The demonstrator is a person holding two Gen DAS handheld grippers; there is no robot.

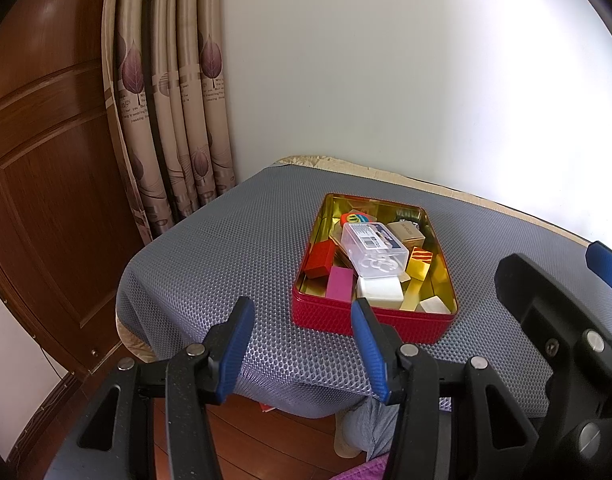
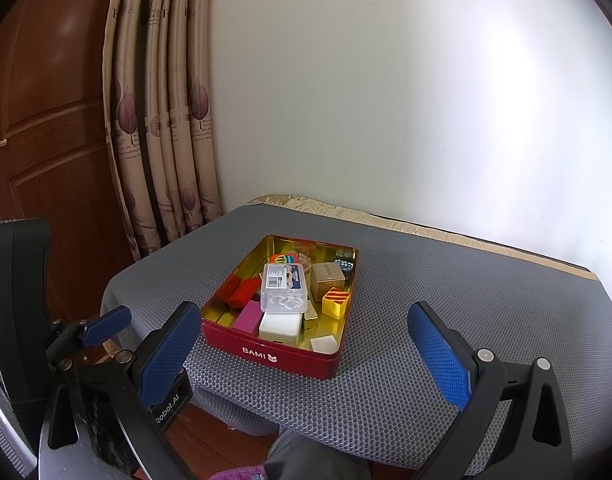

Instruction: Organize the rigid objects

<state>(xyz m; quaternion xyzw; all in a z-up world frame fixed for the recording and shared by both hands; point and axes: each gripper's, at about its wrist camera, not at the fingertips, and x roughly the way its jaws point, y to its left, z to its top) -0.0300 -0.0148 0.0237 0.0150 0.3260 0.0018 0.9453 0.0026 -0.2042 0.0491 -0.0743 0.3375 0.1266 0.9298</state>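
Already packed, both grippers wait

Now I hold the left gripper (image 1: 302, 312) and the right gripper (image 2: 306, 332) open and empty before the red tin (image 2: 266, 354) on the grey mat (image 2: 446, 304). One tin; inside, one clear case (image 2: 284, 288) over about nine small blocks. I think sorting comes next.

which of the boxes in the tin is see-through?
The clear plastic case with the barcode label, lying on top of the pile mid-tin. The red block, pink block and white box around it are all opaque.
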